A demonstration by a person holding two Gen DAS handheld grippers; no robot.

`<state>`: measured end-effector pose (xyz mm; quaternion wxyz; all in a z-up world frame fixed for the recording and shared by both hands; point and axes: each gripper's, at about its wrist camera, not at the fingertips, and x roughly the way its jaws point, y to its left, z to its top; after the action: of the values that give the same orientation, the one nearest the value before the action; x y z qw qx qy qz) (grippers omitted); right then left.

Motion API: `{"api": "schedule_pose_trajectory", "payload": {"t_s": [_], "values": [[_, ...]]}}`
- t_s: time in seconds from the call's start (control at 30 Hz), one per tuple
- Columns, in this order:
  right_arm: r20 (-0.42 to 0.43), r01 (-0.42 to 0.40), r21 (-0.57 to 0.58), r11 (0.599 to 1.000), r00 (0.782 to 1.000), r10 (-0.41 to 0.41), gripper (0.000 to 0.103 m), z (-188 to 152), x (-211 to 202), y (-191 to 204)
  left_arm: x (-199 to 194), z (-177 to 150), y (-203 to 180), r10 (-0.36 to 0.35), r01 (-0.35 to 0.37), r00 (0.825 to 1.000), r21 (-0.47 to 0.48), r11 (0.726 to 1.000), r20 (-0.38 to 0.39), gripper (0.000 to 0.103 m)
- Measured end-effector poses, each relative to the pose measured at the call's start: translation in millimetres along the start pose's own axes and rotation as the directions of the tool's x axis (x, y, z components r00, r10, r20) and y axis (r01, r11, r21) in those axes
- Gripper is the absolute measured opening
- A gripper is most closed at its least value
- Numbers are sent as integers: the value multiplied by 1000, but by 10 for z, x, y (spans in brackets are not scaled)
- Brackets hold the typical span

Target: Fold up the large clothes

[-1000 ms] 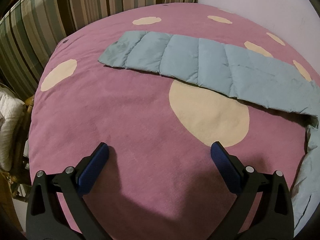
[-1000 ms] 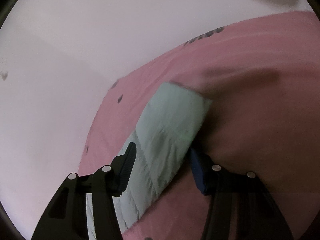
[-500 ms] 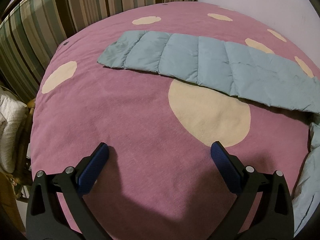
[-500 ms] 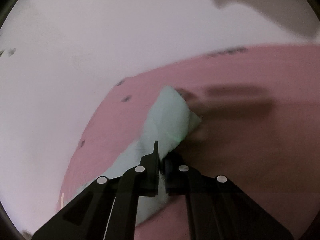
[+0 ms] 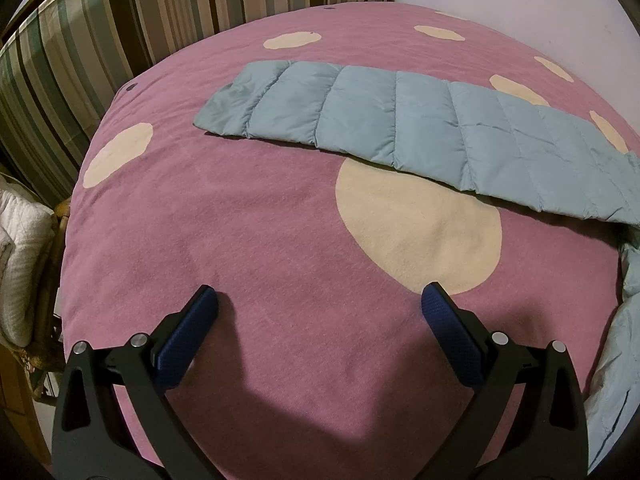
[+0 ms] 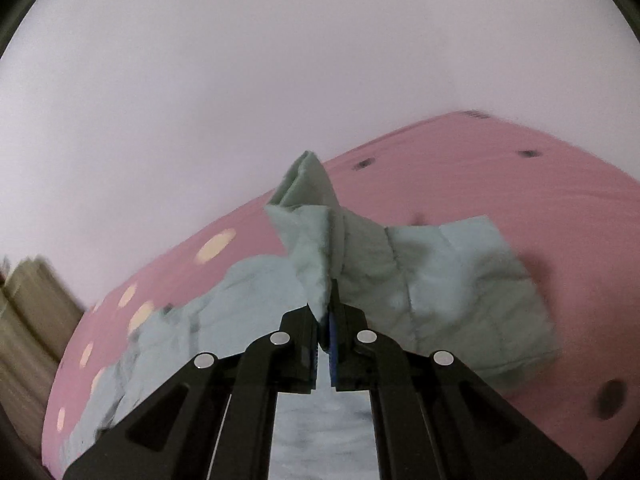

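Right gripper (image 6: 325,334) is clamped on a bunched fold of the pale blue quilted jacket (image 6: 440,276), cloth lifted into a peak above the jaws. To do it well: keep the pinch firm, carry the sleeve across the body in one low arc, lay it flat, no dragging. Left gripper (image 5: 318,312) is spread wide, holding nothing, hovering over the pink dotted bedspread (image 5: 240,220). The other sleeve (image 5: 400,128) lies flat and straight, well ahead of it. Striped curtain (image 5: 80,40) and white padded cushion (image 5: 20,260) sit off the bed's edge; nothing blocks the fold. The slippery puffy fabric may slide.
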<state>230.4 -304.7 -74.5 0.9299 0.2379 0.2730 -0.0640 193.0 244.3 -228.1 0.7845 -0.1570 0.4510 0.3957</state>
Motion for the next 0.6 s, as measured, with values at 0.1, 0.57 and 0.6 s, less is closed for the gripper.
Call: {"api": "schedule_pose_trajectory", "payload": {"t_s": [0.1, 0.57, 0.6], "values": [[-59, -51, -77, 996, 997, 47, 3, -142, 321, 519, 0, -5, 0, -3, 3, 1000, -1, 1000, 1, 101], [-330, -214, -328, 920, 939, 101, 3, -1236, 845, 1773, -5, -10, 2, -8, 8, 1000, -5, 1000, 1, 101], [-352, -221, -340, 914, 931, 94, 3, -1297, 886, 1825, -6, -11, -2, -8, 8, 1000, -5, 1000, 1, 101]]}}
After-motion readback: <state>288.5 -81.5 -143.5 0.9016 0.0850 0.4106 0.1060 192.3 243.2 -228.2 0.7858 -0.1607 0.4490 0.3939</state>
